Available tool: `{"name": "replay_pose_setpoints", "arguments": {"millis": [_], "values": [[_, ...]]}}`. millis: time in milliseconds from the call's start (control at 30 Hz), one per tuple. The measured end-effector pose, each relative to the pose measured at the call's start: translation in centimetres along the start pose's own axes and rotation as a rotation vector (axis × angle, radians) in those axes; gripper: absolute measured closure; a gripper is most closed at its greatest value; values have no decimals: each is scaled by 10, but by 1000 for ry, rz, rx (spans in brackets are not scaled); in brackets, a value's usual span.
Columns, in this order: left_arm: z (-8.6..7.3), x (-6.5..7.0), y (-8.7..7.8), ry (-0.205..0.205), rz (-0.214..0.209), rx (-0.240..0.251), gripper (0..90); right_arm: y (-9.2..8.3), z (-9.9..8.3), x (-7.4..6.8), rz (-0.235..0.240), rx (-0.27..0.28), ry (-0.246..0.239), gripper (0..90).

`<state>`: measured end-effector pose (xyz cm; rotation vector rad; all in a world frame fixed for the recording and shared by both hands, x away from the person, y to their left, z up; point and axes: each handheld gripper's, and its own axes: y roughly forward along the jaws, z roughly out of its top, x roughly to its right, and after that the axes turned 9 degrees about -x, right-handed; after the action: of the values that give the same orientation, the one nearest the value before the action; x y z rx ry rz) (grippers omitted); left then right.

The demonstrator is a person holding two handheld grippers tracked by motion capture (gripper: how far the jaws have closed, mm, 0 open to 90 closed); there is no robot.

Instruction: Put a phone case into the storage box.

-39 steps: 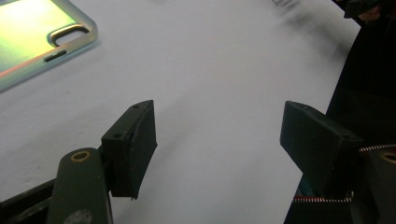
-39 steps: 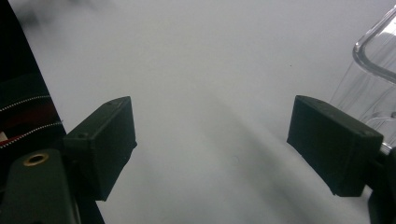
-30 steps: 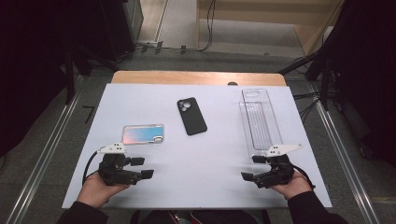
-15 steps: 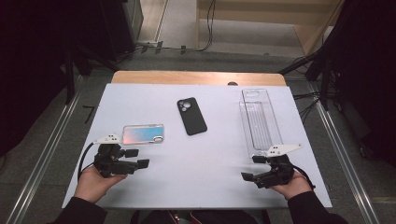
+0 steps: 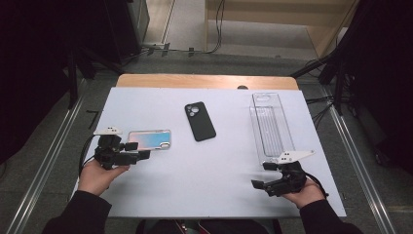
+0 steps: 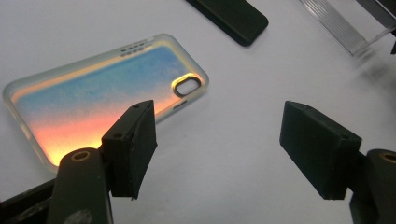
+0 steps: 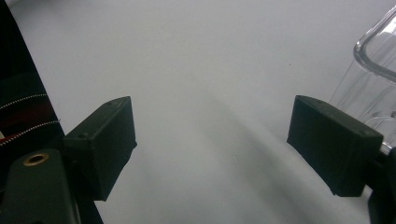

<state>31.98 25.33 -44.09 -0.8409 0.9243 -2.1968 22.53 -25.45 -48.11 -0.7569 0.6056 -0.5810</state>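
Near the desk's left edge, the left claw (image 5: 141, 153), jaws apart and empty, has advanced to the iridescent phone case (image 5: 151, 139), ready for grasping.

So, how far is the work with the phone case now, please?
Nothing looks finished: the iridescent phone case, the black phone and the clear tray lie apart on the white table. In hand: the left gripper, jaws open and empty, is at the case's near edge. Gripping the case is left. The right gripper is open near the tray.
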Motion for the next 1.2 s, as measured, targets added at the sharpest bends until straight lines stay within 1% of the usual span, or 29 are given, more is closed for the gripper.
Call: {"name": "replay_pose_setpoints", "arguments": {"millis": [67, 100, 133, 167, 200, 233, 267, 367, 400, 433, 467, 500, 533, 567, 600, 667, 700, 733, 767, 800, 933, 1067, 1100, 1200], "values": [[5, -1, 2, 5, 13, -7, 278, 0, 0, 0, -1, 0, 0, 134], [7, -2, 3, 3, 2, -1, 278, 0, 0, 0, -1, 0, 0, 134], [7, -2, 3, 3, 2, -1, 277, 0, 0, 0, -1, 0, 0, 134], [12, -4, 5, -5, 1, 6, 278, 0, 0, 0, 0, 0, 1, 134], [12, -4, 5, -5, 1, 6, 278, 0, 0, 0, 0, 0, 1, 134], [17, -6, 7, -3, 19, 2, 278, 0, 0, 0, 1, 2, 3, 134], [19, -8, 8, 1, 29, -6, 278, 0, 0, 0, 1, 4, 7, 134], [24, -16, 10, -5, 49, -13, 320, 0, 0, 0, 4, 9, 2, 134], [25, -19, 11, -17, 50, -12, 324, 0, 0, 0, 5, 12, 2, 134], [26, -23, 12, -27, 47, -9, 350, 0, 0, 0, 6, 13, 2, 134], [26, -26, 13, -33, 47, -8, 374, 0, 0, 0, 5, 12, 2, 134], [26, -26, 13, -33, 47, -8, 396, 0, 0, 0, 3, 9, 1, 134], [26, -29, 14, -40, 39, -10, 396, 0, 0, 0, 3, 9, 1, 134], [26, -34, 17, -57, 39, -36, 496, 0, 0, 0, 2, 4, 1, 134], [26, -35, 18, -67, 50, -51, 551, 0, 0, 0, 3, 5, 1, 134], [26, -37, 18, -54, 77, -55, 766, 0, 0, 0, 4, 6, 0, 134], [26, -39, 18, -63, 79, -54, 855, 0, 0, -1, 4, 6, -1, 135], [26, -42, 19, -79, 82, -57, 900, 1, 0, 0, 4, 5, -3, 134], [25, -45, 21, -91, 90, -63, 900, 1, 0, 0, 4, 4, -3, 134], [24, -48, 22, -95, 93, -72, 900, 1, 0, -1, 4, 5, -2, 134], [20, -54, 24, -92, 132, -90, 900, 0, 0, -1, 4, 8, -3, 134], [16, -57, 27, -95, 142, -103, 900, 0, 0, -1, 4, 7, -4, 134], [14, -58, 28, -98, 150, -111, 900, 0, 0, -1, 5, 7, -5, 134], [10, -65, 29, -120, 155, -119, 900, 0, 0, -1, 3, 4, -8, 134]]}}
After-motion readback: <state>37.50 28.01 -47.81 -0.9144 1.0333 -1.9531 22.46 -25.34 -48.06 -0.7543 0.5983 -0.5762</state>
